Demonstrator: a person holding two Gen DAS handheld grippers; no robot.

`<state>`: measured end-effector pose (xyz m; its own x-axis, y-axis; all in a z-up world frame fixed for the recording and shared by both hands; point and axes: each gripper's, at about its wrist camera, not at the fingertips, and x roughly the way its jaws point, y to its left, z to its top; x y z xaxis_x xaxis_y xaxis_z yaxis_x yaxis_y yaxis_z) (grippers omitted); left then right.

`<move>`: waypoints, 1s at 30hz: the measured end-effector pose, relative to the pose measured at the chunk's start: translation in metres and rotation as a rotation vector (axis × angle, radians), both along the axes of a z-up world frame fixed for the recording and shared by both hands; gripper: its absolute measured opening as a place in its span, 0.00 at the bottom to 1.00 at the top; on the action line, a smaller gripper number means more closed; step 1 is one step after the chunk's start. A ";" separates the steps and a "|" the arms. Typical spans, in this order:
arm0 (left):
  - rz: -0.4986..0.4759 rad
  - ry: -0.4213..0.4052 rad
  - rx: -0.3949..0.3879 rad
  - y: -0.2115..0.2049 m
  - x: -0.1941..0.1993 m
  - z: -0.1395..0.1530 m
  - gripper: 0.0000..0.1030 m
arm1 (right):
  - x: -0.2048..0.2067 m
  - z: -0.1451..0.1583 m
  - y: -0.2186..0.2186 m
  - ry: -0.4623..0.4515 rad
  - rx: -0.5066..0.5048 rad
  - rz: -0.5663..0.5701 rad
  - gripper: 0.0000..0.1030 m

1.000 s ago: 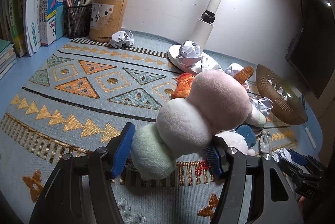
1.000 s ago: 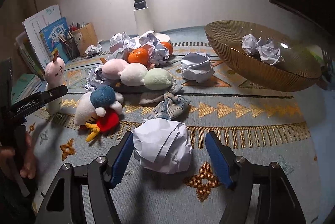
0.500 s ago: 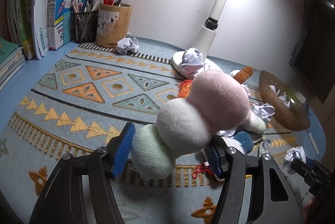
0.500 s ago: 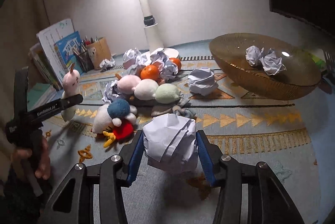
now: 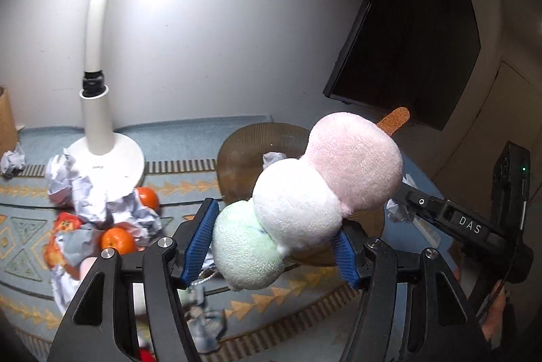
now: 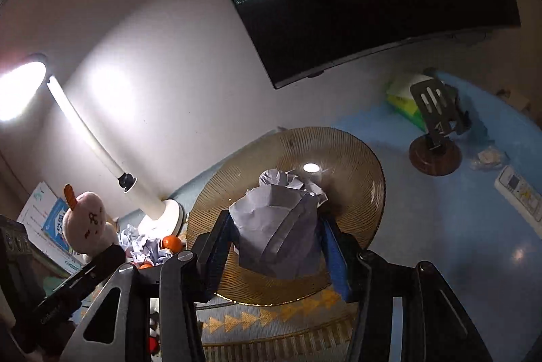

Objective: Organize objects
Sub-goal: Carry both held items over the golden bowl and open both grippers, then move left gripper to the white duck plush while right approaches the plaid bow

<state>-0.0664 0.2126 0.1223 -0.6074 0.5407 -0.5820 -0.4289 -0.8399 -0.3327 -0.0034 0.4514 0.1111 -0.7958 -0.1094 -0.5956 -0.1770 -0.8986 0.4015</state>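
Two tools are in use, and both now ride higher than a second ago, their views swung from the patterned mat toward the wall and the dark screen. The left tool [image 5: 271, 247] is clamped part-way closed on the plush dumpling skewer [image 5: 305, 203], its blue pads pressing the green ball and the white one, exactly the grip it had a second ago; the toy, which then hung low over the mat, is now lifted clear of it and hangs in front of the amber bowl [image 5: 244, 145]. The right tool [image 6: 274, 247] has hold of one crumpled paper ball [image 6: 277, 233]: a second ago that ball lay on the mat between wide jaws; the jaws then closed on it and have just eased open slightly, with the paper between the pads and off the mat. It now hangs over the near part of the bowl, which stands at the right end of the mat [image 5: 20, 189] on the counter [image 6: 474, 226].

Counted: three balls on the skewer, pink, white and green, and one orange stick tip. One bowl, holding a clump of crumpled paper [image 6: 291, 181] whose pieces cannot be told apart here. Two oranges [image 5: 117, 240] show among the paper heap beside the lamp base [image 5: 111, 155]. One lamp, one phone stand [image 6: 435, 125], one remote [image 6: 520, 192].
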 end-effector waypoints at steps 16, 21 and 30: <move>0.154 0.069 0.031 -0.073 0.049 0.001 0.67 | 0.044 -0.045 -0.034 -0.067 0.068 0.099 0.70; 0.341 0.103 -0.034 -0.154 0.097 -0.006 0.67 | 0.066 -0.070 -0.102 -0.021 0.160 0.220 0.94; 0.474 -0.058 -0.039 -0.225 0.110 -0.095 0.67 | 0.069 -0.103 -0.176 -0.062 0.518 0.317 1.00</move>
<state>0.0435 -0.0125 0.0274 -0.7474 0.1896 -0.6367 0.0225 -0.9506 -0.3095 0.0652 0.2753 0.0081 -0.7341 -0.0187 -0.6788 0.1217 -0.9871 -0.1044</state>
